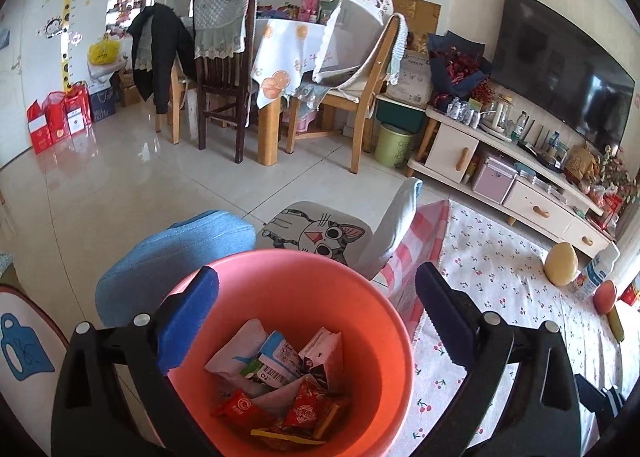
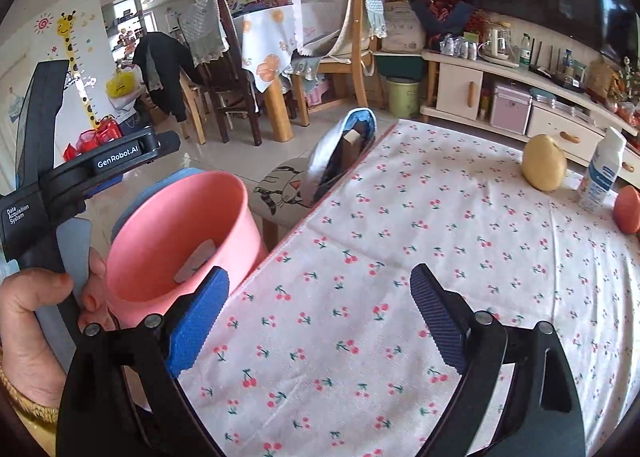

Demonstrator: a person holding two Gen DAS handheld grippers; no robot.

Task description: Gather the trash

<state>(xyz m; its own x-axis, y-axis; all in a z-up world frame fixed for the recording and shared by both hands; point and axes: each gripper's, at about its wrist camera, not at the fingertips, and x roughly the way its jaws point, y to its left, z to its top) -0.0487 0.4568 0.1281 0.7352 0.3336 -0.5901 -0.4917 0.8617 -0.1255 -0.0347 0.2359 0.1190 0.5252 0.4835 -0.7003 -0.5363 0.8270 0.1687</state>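
Observation:
A pink bucket (image 1: 360, 321) stands beside the table's left edge and holds several wrappers and crushed cartons (image 1: 280, 373). My left gripper (image 1: 318, 293) is open and empty, right above the bucket's mouth. The bucket also shows in the right wrist view (image 2: 160, 225), with the left gripper's body (image 2: 80, 173) above its left side. My right gripper (image 2: 320, 297) is open and empty over the cherry-print tablecloth (image 2: 400, 257), its left finger near the bucket's rim.
On the table's far right stand a yellow pear-like fruit (image 2: 544, 163), a white bottle (image 2: 602, 173) and a red fruit (image 2: 628, 209). A cat-print stool (image 1: 316, 233) and blue cushion (image 1: 176, 253) sit behind the bucket. Dining chairs and a TV cabinet (image 1: 520, 177) lie beyond.

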